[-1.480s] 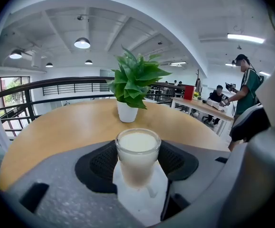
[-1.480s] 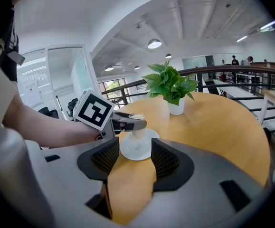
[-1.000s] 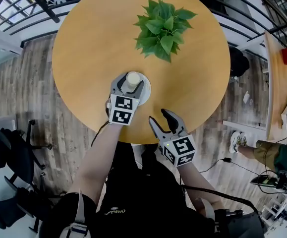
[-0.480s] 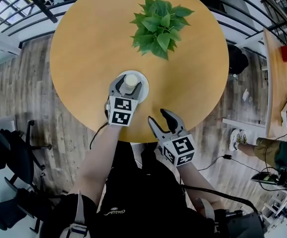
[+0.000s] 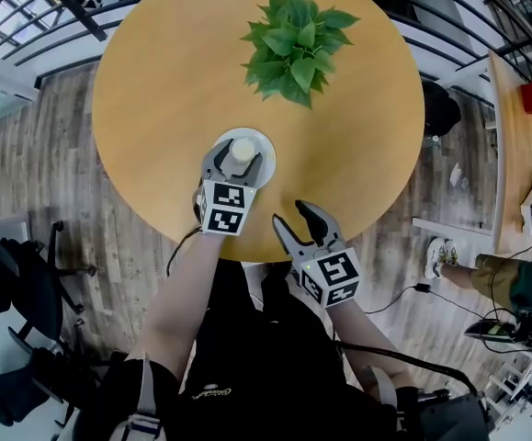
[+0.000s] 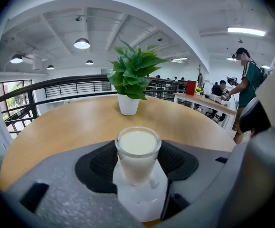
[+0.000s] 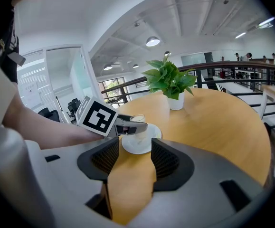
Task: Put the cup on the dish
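Cup: the glass cup (image 6: 137, 151), filled nearly to the rim with a pale liquid, stands upright in the middle of the dish.
Dish: the white dish (image 7: 144, 147) sits on the round wooden table (image 5: 155, 81), near the edge closest to the person and well apart from the potted plant (image 5: 295, 49).
Left gripper: the left gripper (image 5: 242, 152) has its 2 pads against the sides of the glass with no gap showing, so it is pinching the cup.
Right gripper: the right gripper (image 5: 291, 214) is over the table edge just beside the dish, its jaws spread with only bare tabletop between them.
Change over the last second: almost none. The cup is on the dish in all 3 head views, and neither gripper has shifted or altered its jaw gap.
Meaning for the task: the placement looks done, and only the release is left.
Next move: probably spreading the left jaws, then drawing straight back.
Risk: a sideways tug on withdrawal could tip the full cup or slide the dish.
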`<state>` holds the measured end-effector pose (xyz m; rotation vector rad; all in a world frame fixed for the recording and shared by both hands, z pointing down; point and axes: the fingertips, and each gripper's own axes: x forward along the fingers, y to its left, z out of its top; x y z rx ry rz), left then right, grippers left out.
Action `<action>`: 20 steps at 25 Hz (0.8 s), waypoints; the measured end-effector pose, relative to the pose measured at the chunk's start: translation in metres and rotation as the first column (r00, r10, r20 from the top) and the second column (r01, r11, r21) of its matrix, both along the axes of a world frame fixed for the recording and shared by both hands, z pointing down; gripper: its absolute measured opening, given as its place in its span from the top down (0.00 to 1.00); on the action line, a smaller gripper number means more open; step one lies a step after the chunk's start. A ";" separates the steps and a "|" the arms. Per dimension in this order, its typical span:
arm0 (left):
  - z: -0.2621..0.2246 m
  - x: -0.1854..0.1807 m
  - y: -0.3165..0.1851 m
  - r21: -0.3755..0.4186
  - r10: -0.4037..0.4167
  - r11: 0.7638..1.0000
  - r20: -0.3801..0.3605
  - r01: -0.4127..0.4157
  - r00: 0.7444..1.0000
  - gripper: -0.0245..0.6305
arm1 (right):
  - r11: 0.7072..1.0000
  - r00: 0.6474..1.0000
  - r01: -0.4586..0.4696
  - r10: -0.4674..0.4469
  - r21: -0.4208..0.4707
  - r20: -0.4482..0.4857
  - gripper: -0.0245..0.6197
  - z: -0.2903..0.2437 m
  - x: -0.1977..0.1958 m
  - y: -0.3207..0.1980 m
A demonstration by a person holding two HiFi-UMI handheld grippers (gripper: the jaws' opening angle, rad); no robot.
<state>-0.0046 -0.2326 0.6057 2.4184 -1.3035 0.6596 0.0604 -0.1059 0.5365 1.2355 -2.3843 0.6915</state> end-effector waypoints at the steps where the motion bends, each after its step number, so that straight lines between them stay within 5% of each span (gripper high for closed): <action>1: 0.000 0.000 0.000 0.000 0.001 1.000 0.001 -0.001 1.000 0.56 | 1.000 1.000 0.002 -0.002 0.002 0.000 0.63 -0.001 -0.001 0.000; 20: 0.002 -0.001 0.006 0.027 0.002 1.000 0.027 -0.002 1.000 0.56 | 1.000 1.000 0.004 -0.004 0.003 0.000 0.63 -0.001 -0.004 0.005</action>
